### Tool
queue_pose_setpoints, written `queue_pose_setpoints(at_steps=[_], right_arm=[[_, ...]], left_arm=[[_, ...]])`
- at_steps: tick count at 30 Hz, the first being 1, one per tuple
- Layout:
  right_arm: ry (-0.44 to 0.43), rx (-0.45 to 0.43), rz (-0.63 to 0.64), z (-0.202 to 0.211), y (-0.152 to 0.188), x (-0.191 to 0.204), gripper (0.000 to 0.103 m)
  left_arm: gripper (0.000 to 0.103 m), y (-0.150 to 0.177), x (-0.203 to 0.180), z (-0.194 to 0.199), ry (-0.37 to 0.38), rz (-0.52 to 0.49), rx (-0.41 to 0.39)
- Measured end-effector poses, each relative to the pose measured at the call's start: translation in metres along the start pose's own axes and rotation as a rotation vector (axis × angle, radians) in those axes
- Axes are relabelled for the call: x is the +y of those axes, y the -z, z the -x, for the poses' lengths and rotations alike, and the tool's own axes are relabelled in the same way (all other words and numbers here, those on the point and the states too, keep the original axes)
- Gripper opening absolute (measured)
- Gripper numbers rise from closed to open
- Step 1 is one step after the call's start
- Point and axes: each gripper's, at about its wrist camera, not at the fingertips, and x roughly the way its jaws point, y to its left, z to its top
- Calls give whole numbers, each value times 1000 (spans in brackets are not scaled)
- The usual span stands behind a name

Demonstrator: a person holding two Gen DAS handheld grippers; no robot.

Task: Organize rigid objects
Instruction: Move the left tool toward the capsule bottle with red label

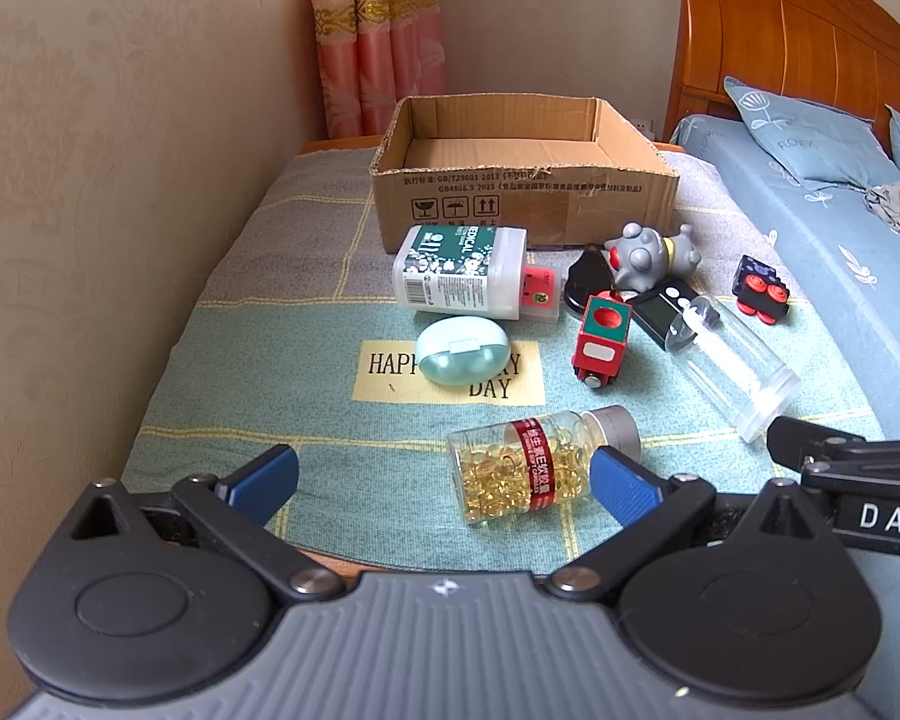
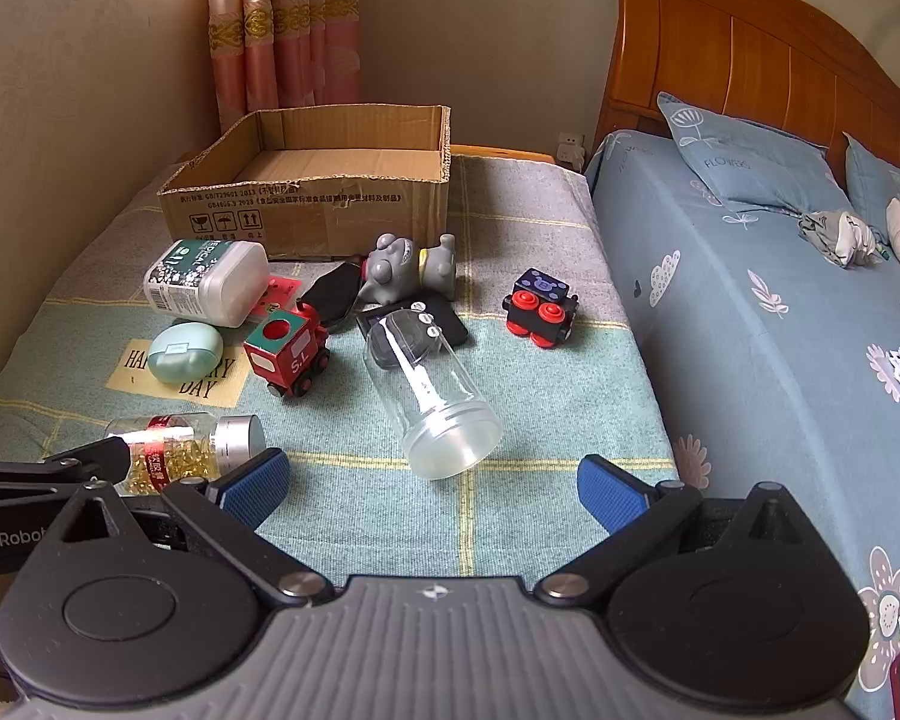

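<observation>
**Both grippers spread wide over a bed of small hard things**

Left gripper (image 1: 444,480) fills the bottom of its view with its blue pads spread as far apart as they go and nothing between them. Just beyond, at lower centre, lies the capsule bottle (image 1: 540,465) on its side, grey cap toward the right. It looks like hard, smooth plastic, part full and probably light; it would likely roll, so a hold across the labelled middle seems safer than on the cap.

Right gripper (image 2: 433,489) is likewise spread and empty. Ahead of it, in the middle of its view, lies the clear jar (image 2: 429,387), open mouth toward the camera. Whether it is glass or plastic cannot be told; it should be treated as slick and breakable and taken across the body near the rim.

Further up the frame sit the red toy train (image 2: 288,354), blocky and easy to pinch on its flat sides, the mint oval case (image 2: 183,351), rounded and apt to slip, the white tub (image 2: 207,282), wide for the jaws, a grey rubbery-looking figure (image 2: 411,267) and the black toy car (image 2: 540,306).

At upper centre the cardboard box (image 2: 306,213) stands open and empty, the likely destination.
</observation>
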Motion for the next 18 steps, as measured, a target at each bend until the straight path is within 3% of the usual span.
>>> queue_pose_setpoints(at_steps=[18], right_arm=[[-2, -6, 3, 3, -2, -1, 103]], left_arm=[[102, -1, -1, 0, 0, -2, -2]])
